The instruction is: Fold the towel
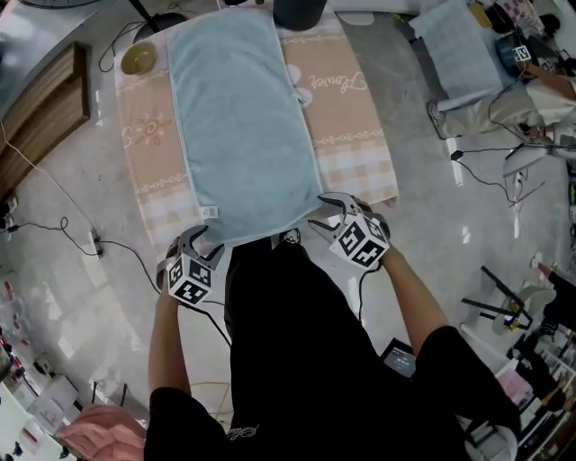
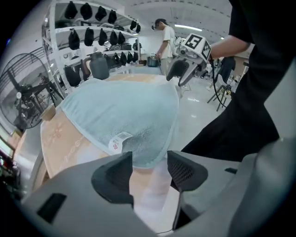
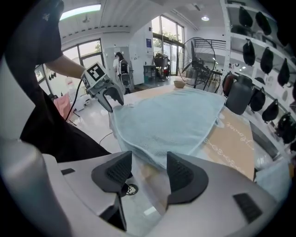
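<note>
A light blue towel (image 1: 241, 117) lies spread flat along a table with a peach patterned cloth (image 1: 148, 144). Its near edge hangs just over the table's front, and a white label (image 1: 209, 212) sits by the near left corner. My left gripper (image 1: 198, 239) is at that corner and my right gripper (image 1: 329, 211) at the near right one. In the left gripper view the gripper (image 2: 149, 162) is open, with the towel's (image 2: 125, 109) hem right at its tips. The right gripper view shows the same: the gripper (image 3: 149, 163) is open and the towel (image 3: 171, 115) lies just ahead.
A small bowl (image 1: 139, 58) and a dark jug (image 1: 299, 11) stand at the table's far end. Cables (image 1: 63, 225) trail over the glossy floor at left. Another table with a blue towel (image 1: 459, 40) is at the upper right. A fan (image 2: 23, 92) stands to the left.
</note>
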### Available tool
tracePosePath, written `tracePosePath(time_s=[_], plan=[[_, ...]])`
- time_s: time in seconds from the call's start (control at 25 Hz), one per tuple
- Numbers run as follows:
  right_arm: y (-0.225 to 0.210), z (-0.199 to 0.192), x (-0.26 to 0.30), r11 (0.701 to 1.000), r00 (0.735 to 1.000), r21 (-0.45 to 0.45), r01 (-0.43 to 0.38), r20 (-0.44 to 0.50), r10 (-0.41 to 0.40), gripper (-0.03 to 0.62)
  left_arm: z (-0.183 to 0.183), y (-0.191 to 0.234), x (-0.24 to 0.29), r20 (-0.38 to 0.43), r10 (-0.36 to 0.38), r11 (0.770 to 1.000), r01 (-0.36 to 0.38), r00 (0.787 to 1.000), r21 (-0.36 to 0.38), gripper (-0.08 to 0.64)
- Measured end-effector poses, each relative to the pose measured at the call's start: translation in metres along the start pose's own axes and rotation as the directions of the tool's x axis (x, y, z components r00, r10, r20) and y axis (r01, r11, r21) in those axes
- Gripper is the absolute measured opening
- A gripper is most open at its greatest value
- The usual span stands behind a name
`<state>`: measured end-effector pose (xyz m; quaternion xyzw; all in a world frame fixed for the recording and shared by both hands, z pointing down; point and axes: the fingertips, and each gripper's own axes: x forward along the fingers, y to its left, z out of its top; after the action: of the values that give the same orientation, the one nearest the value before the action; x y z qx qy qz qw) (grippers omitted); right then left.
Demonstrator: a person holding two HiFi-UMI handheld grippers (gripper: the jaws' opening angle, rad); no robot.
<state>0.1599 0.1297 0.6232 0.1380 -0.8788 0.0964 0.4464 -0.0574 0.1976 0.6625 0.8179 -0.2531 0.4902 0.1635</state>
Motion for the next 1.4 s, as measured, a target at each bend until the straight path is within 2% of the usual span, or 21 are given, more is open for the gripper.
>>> tracePosePath(time_s=[0.12,0.24,0.44,0.48,0.56,0.6,0.64,0.72,0.88,1.04,1.4], plan=[[-0.005,-0.001,0.003,0.998,1.0,-0.066,0.008,-0.029,-0.009,0.23,0.001,0.003,0.002,-0.012,-0.022,0.999,0.022,1.0,0.044,0.242],[-0.007,-0.002,0.007,0.991,0.998,-0.131,0.003,-0.058,-0.01,0.216,0.004,0.004,0.002,-0.018,-0.018,0.992,0.02,1.0,0.122,0.241],[-0.006,-0.009,0.014,0.984,0.995,-0.178,-0.028,-0.101,0.01,0.2,0.007,-0.001,0.007,-0.035,-0.011,0.98,0.018,0.999,0.196,0.235],[-0.006,-0.01,0.015,0.982,0.994,-0.189,-0.02,-0.106,0.0,0.16,0.006,-0.002,0.007,-0.039,-0.016,0.98,0.024,0.999,0.196,0.219],[-0.009,-0.011,0.017,0.98,0.994,-0.198,0.004,-0.103,-0.025,0.033,0.005,-0.002,0.007,-0.033,-0.011,0.985,0.017,0.999,0.172,0.19],[-0.009,-0.011,0.017,0.981,0.995,-0.193,0.009,-0.098,-0.028,0.023,0.005,0.001,0.007,-0.023,0.004,0.988,0.0,1.0,0.155,0.106],[-0.008,-0.011,0.017,0.983,0.995,-0.182,0.008,-0.093,-0.025,0.023,0.004,0.002,0.006,-0.013,0.02,0.99,-0.018,1.0,0.14,0.046],[-0.006,-0.01,0.016,0.988,0.997,-0.154,0.005,-0.079,-0.017,0.02,0.003,0.003,0.005,-0.001,0.039,0.993,-0.039,0.999,0.114,0.035],[-0.003,-0.011,0.011,0.997,0.998,-0.082,0.0,-0.057,-0.004,0.02,0.004,0.0,0.003,0.013,0.042,0.997,-0.043,0.999,0.06,0.029],[0.005,-0.015,0.006,1.0,1.0,-0.02,-0.013,-0.029,0.013,0.018,0.002,-0.013,-0.002,0.014,0.027,0.999,-0.028,1.0,0.042,0.026],[0.053,-0.036,-0.015,0.997,0.997,0.03,-0.077,-0.002,0.077,0.018,-0.009,-0.067,-0.02,0.006,-0.036,0.999,0.036,0.999,-0.015,0.025]])
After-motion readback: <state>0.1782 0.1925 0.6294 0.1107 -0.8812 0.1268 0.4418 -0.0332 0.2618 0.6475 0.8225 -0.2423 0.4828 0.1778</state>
